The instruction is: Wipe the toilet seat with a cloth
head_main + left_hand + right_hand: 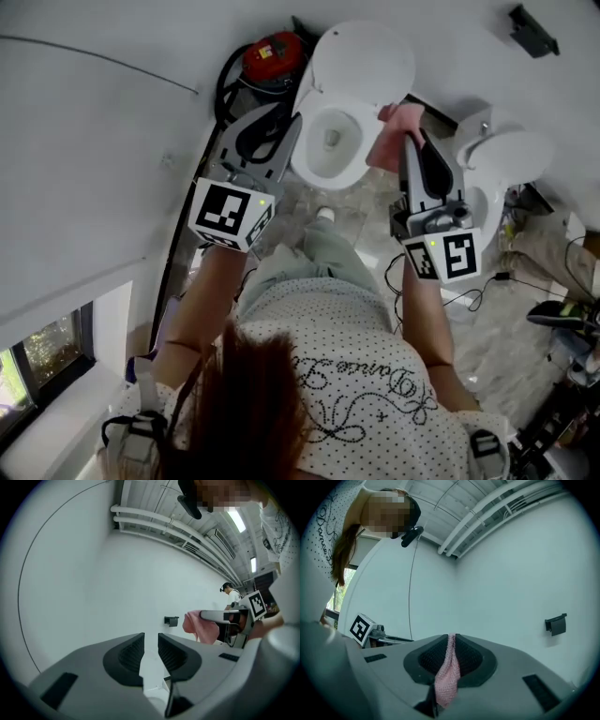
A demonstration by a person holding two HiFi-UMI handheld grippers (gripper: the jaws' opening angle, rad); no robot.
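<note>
The white toilet stands below me with its lid up against the wall. My right gripper is shut on a pink cloth, held in the air just right of the bowl's rim. In the right gripper view the cloth hangs pinched between the jaws of the right gripper. My left gripper hovers at the bowl's left side. Its jaws stand open by a narrow gap in the left gripper view, with nothing between them. That view also shows the cloth at the right.
A red canister with a black hose sits left of the toilet by the wall. A white basin stands at the right, with cables on the floor below it. A black holder is fixed on the wall. Another person stands far off.
</note>
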